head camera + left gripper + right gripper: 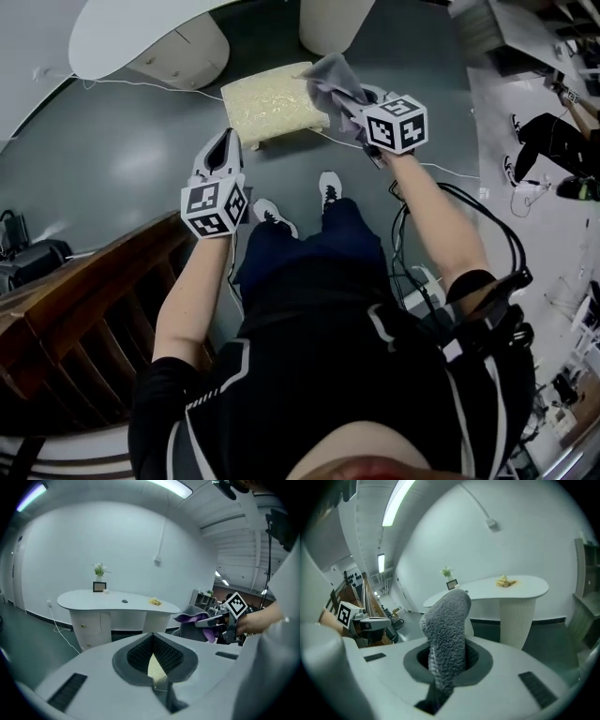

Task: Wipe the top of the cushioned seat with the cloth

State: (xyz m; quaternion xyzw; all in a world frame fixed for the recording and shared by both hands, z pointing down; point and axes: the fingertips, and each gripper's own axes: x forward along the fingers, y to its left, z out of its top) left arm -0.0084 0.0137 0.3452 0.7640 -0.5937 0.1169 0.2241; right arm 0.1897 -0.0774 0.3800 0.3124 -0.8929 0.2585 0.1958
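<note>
The cushioned seat (pixel 272 101) is a pale yellow square stool on the grey floor ahead of my feet. My right gripper (pixel 347 101) hangs over its right edge, shut on a fluffy grey cloth (pixel 333 80) that bunches up above the jaws. In the right gripper view the cloth (pixel 446 630) rises from between the jaws and hides them. My left gripper (pixel 228 139) is shut and holds nothing, just short of the seat's near left corner. In the left gripper view a yellow sliver of the seat (pixel 155 666) shows between the jaws, with the cloth (pixel 192 619) off to the right.
A white curved desk (pixel 141 33) with drawers stands behind the seat, beside a white pedestal (pixel 333 21). A white cable (pixel 141 84) runs across the floor. A wooden railing (pixel 84 309) lies at my left. Another person (pixel 553 141) stands at far right.
</note>
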